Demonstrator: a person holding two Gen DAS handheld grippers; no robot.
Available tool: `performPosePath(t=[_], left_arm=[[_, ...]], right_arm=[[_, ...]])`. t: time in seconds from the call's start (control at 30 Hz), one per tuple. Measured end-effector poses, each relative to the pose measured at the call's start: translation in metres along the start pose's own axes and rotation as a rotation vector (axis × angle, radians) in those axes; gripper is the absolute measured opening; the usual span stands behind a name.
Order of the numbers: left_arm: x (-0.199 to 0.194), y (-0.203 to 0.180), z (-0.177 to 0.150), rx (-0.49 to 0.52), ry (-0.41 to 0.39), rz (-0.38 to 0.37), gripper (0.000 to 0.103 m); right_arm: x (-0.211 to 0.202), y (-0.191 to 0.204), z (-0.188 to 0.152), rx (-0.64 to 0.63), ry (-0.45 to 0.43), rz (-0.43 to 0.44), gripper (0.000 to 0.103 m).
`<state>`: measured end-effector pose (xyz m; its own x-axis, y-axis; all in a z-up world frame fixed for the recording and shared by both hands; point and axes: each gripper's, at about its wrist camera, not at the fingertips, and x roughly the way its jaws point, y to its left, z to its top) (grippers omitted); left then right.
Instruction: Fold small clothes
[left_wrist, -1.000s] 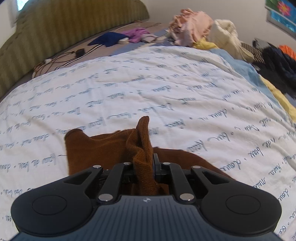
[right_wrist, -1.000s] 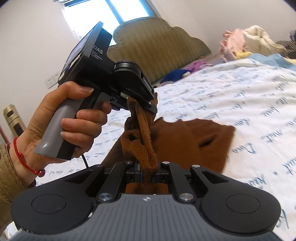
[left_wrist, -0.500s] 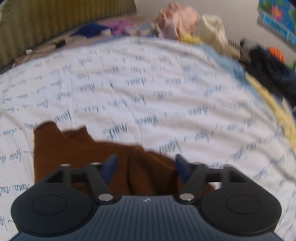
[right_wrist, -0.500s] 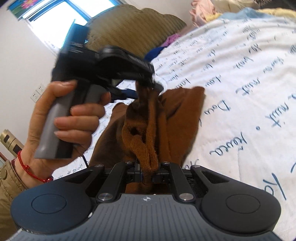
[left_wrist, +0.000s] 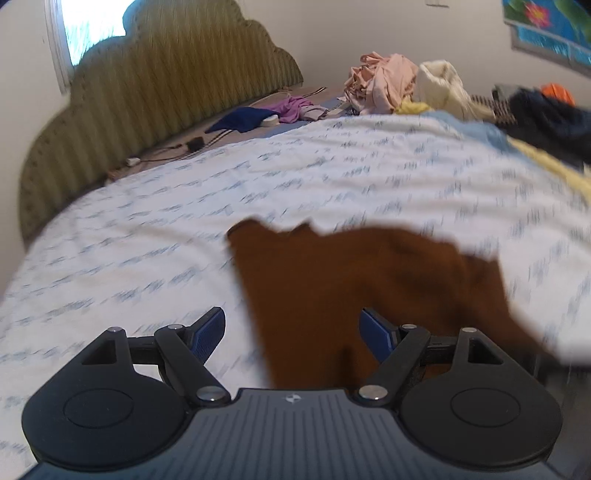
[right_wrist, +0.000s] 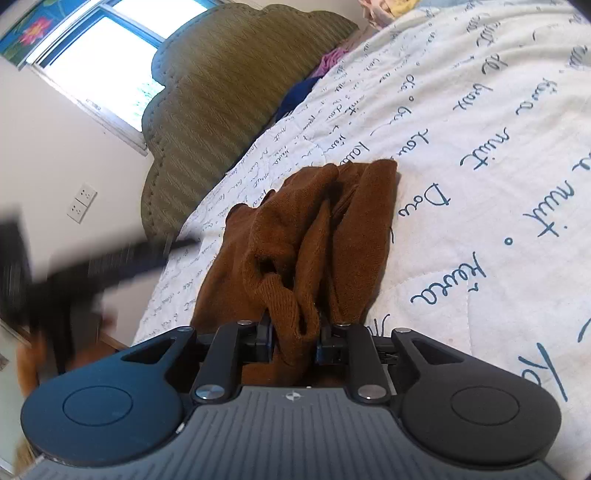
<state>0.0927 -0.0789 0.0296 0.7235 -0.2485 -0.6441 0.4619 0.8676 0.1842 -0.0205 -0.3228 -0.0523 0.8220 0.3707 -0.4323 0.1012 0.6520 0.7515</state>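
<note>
Left gripper (left_wrist: 291, 332): jaws stand wide and are opening further. The blue pads (left_wrist: 207, 332) touch nothing. Part of the brown garment (left_wrist: 351, 288) lies in the gap between them, but it is not clamped. This view is blurred.

Right gripper (right_wrist: 293, 343): jaws narrow and opening. A bunched fold of the brown garment (right_wrist: 310, 240) sits between them and fills the gap. The pads still appear to press the cloth on both sides, though the contact is partly hidden by the fabric.

Brown garment: it lies on the white quilt (left_wrist: 332, 173) printed with blue script. In the left wrist view it occupies the lower centre to lower right of the frame, spread fairly flat. In the right wrist view it runs from the jaws at lower centre up to mid-frame, gathered into several lengthwise ridges.

Surroundings: an olive padded headboard (left_wrist: 166, 92) fills the upper left of the left wrist view. A heap of pink and cream clothes (left_wrist: 399, 85) sits at upper centre right, with dark clothes (left_wrist: 546, 118) at the far right edge. A navy item (left_wrist: 240, 120) and a purple item (left_wrist: 291, 109) lie near the headboard.

In the right wrist view the left gripper appears only as a dark blurred shape (right_wrist: 74, 273) at middle left, apart from the garment. A window (right_wrist: 99, 70) is at upper left.
</note>
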Motion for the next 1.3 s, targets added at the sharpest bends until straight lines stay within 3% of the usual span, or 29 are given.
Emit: performPosePath(t=[0.17,0.33,0.47,0.6,0.7,0.77,0.9,1.0,1.13,1.3], left_arm=[[-0.042,0.013,-0.055,0.073,-0.038,-0.033,0.081],[-0.056,0.005,-0.081,0.137,-0.056,-0.083,0.084],[-0.049,-0.020,-0.086,0.247,-0.079,-0.025,0.084],[-0.035,-0.036,-0.088,0.269,-0.086,0.019,0.084],[-0.026,-0.041,-0.088,0.244,-0.088,0.147,0.086],[-0.025,-0.032,-0.087,0.182,-0.079,0.191,0.086],[-0.034,-0.007,-0.088,0.087,-0.056,0.175,0.085],[-0.042,-0.003,-0.093,0.113,-0.066,0.173,0.085],[-0.048,-0.014,-0.102,0.186,-0.074,0.159,0.085],[-0.084,-0.012,-0.085,0.137,-0.163,0.044,0.085]], right_arm=[[0.004,0.001,0.006,0.018,0.016,0.013,0.036],[0.007,0.006,0.005,0.003,0.014,-0.007,0.037],[0.005,0.004,0.004,0.026,0.008,-0.010,0.037],[0.004,0.003,0.005,0.041,0.002,-0.011,0.037],[0.006,0.001,0.006,0.042,0.006,-0.013,0.034],[0.004,0.002,0.006,0.029,0.000,-0.035,0.015],[0.000,-0.001,0.005,0.050,0.004,-0.003,0.014],[-0.005,-0.005,0.001,0.068,0.027,0.032,0.014],[-0.007,-0.006,-0.003,0.025,0.054,-0.006,0.014],[-0.015,0.000,0.001,-0.024,0.049,-0.031,0.020]])
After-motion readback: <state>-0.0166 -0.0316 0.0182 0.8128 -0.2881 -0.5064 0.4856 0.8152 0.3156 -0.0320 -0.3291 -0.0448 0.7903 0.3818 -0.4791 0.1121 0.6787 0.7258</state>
